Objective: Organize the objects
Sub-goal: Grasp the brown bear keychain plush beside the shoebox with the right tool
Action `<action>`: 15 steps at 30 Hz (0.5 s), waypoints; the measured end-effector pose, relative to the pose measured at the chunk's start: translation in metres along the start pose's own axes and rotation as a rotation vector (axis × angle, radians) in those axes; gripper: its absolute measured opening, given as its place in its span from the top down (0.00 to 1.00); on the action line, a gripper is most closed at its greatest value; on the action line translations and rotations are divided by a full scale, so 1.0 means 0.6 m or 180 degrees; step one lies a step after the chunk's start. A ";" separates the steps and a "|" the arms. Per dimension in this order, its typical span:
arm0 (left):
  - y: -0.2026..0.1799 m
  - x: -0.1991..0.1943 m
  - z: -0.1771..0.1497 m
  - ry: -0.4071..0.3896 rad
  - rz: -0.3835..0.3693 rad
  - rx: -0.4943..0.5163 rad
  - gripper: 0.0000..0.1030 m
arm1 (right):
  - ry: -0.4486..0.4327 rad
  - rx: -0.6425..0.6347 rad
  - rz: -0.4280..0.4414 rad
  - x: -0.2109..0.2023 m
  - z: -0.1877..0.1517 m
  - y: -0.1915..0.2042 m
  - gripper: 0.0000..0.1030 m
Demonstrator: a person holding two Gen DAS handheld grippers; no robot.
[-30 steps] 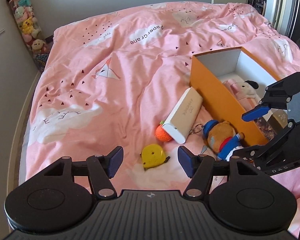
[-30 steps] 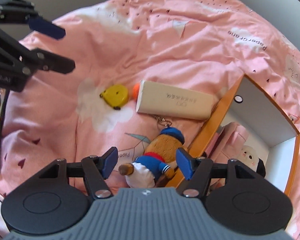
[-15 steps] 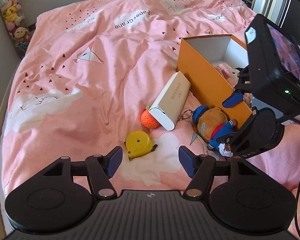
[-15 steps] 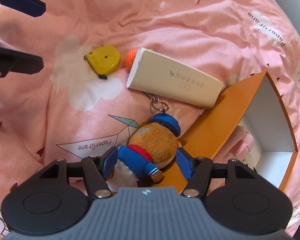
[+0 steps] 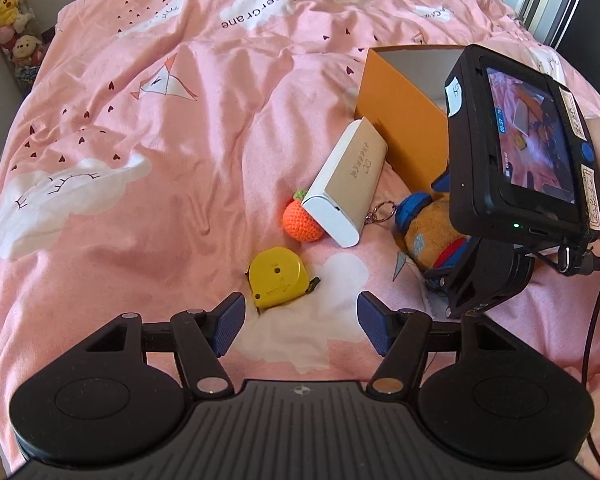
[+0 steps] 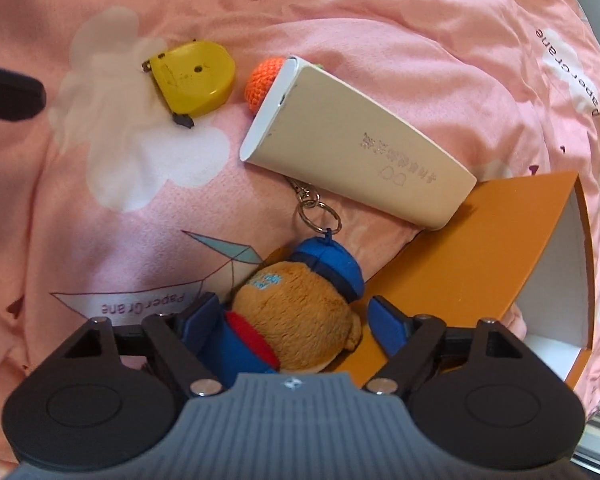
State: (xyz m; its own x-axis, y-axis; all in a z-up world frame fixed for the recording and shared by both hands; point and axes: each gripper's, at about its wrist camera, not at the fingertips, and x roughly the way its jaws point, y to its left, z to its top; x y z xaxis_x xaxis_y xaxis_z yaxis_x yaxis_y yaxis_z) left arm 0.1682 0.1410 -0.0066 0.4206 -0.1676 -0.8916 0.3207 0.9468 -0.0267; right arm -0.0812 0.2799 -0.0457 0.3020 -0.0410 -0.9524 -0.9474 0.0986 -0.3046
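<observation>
Orange box (image 6: 472, 256) beside plush bear (image 6: 296, 316), right claw (image 6: 296, 320) open around it, left claw (image 5: 300, 322) open, empty.

— Where's the tape measure (image 5: 278, 277)?
— Nearest, on the bedspread (image 5: 148, 128). The knitted ball (image 5: 301, 225) lies beyond it, touching the power bank (image 5: 347, 183).
— And the plush keychain (image 6: 300, 312)?
— Right, against the box (image 5: 404, 128).

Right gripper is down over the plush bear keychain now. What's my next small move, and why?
Probably close the right gripper on the plush bear. Its open fingers already straddle the body, one on each side, with the orange box right next to it for the drop. The left gripper hangs open near the yellow tape measure, well apart.
</observation>
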 end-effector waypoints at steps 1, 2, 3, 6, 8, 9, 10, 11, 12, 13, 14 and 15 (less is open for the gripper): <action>0.002 0.003 0.000 0.0021 0.0009 0.0016 0.27 | 0.0006 -0.0030 -0.0022 0.002 0.001 0.001 0.20; 0.003 0.007 0.000 0.0040 0.0018 0.0039 0.27 | 0.0006 -0.0057 -0.0031 0.002 0.001 0.002 0.20; 0.004 0.010 0.000 0.0059 0.0023 0.0064 0.27 | 0.0005 -0.0078 -0.0031 0.002 0.001 0.004 0.20; 0.005 0.018 -0.002 0.0114 0.0043 0.0118 0.27 | -0.0006 -0.0148 -0.0046 -0.001 -0.002 0.012 0.22; 0.006 0.021 -0.003 0.0143 0.0054 0.0146 0.27 | -0.0004 -0.0248 -0.0017 -0.004 -0.004 0.022 0.23; 0.006 0.022 -0.003 0.0154 0.0056 0.0154 0.27 | 0.0002 -0.0257 -0.0018 -0.004 -0.005 0.025 0.23; 0.007 0.022 -0.003 0.0162 0.0057 0.0158 0.27 | 0.0006 -0.0262 -0.0011 -0.002 -0.006 0.027 0.23; 0.007 0.022 -0.004 0.0167 0.0058 0.0157 0.27 | 0.0020 -0.0240 0.0018 -0.001 -0.005 0.027 0.25; 0.008 0.021 -0.003 0.0173 0.0059 0.0152 0.27 | 0.0023 -0.0195 0.0052 0.000 -0.004 0.024 0.31; 0.009 0.021 -0.004 0.0174 0.0056 0.0144 0.27 | 0.0002 -0.0135 0.0058 -0.001 -0.002 0.021 0.35; 0.009 0.019 -0.004 0.0174 0.0052 0.0136 0.27 | -0.0039 -0.0066 0.0056 -0.005 -0.001 0.017 0.42; 0.009 0.018 -0.004 0.0173 0.0044 0.0128 0.27 | -0.0066 0.0052 0.0053 -0.010 -0.002 0.014 0.46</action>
State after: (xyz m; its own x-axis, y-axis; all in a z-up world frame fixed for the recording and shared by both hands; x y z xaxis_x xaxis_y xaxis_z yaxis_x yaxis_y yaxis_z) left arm 0.1724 0.1452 -0.0175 0.3788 -0.1384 -0.9151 0.3494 0.9370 0.0029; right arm -0.0910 0.2798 -0.0426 0.2886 -0.0186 -0.9573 -0.9504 0.1153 -0.2888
